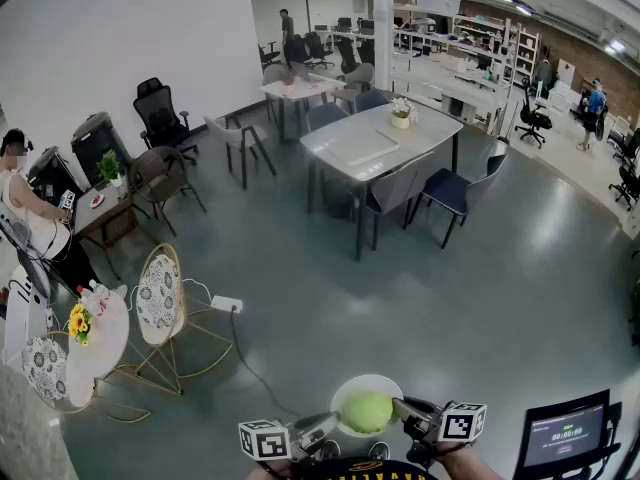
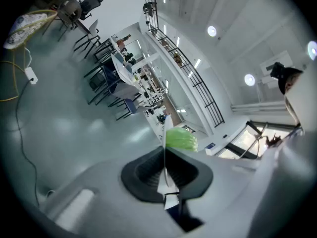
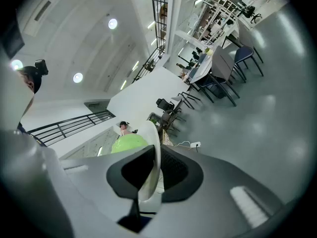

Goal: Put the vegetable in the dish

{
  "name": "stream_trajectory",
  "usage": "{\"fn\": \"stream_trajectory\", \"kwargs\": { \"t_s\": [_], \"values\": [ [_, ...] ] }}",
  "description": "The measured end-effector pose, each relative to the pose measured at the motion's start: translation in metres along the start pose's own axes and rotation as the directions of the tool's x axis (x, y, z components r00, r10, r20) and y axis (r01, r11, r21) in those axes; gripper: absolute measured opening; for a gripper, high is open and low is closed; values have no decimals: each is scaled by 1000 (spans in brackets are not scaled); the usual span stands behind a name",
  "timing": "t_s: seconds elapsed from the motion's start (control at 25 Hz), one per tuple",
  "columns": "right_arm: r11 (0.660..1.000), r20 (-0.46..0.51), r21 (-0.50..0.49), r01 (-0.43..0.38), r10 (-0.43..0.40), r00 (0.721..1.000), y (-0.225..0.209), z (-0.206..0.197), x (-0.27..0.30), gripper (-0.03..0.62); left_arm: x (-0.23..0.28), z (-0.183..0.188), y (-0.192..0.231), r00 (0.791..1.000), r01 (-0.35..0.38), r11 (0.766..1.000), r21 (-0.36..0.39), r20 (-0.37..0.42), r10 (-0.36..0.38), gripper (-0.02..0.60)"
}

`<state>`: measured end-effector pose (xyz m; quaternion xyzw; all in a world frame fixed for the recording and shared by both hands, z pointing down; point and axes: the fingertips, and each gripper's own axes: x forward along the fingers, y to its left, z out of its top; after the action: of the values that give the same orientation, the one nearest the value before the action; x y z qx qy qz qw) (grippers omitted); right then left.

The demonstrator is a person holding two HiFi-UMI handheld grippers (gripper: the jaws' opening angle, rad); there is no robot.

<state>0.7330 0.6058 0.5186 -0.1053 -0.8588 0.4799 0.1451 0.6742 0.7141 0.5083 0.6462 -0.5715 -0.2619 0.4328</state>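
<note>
A round green leafy vegetable (image 1: 367, 411) lies in a white dish (image 1: 345, 393) held in the air at the bottom middle of the head view. My left gripper (image 1: 328, 425) is shut on the dish's left rim and my right gripper (image 1: 402, 409) is shut on its right rim. In the left gripper view the dish (image 2: 165, 158) shows edge-on between the jaws of that gripper (image 2: 166, 170), with the vegetable (image 2: 181, 139) just beyond. In the right gripper view the dish rim (image 3: 154, 148) sits between the jaws of that gripper (image 3: 151, 175), and the vegetable (image 3: 130, 144) is to its left.
Grey floor lies below the dish. A round white table (image 1: 100, 353) with flowers and two patterned chairs (image 1: 158, 298) stand at the left. A power strip (image 1: 227, 304) and its cable cross the floor. A grey table (image 1: 380, 143) with chairs is farther off, and a screen (image 1: 565, 433) at the lower right.
</note>
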Motion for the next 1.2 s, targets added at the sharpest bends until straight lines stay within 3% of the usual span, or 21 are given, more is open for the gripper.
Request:
{"fn": "stream_trajectory", "kwargs": {
  "t_s": [0.6, 0.88, 1.2],
  "values": [
    [999, 0, -38, -30, 30, 1000, -26, 4, -24, 32, 31, -18, -1, 1000, -2, 999, 35, 19, 2, 9],
    [995, 0, -35, -93, 93, 996, -16, 33, -53, 28, 55, -18, -27, 998, -24, 998, 54, 67, 20, 12],
    [994, -59, -12, -110, 109, 992, -35, 36, -36, 34, 59, -16, -5, 993, -63, 998, 15, 97, 62, 14]
  ]
}}
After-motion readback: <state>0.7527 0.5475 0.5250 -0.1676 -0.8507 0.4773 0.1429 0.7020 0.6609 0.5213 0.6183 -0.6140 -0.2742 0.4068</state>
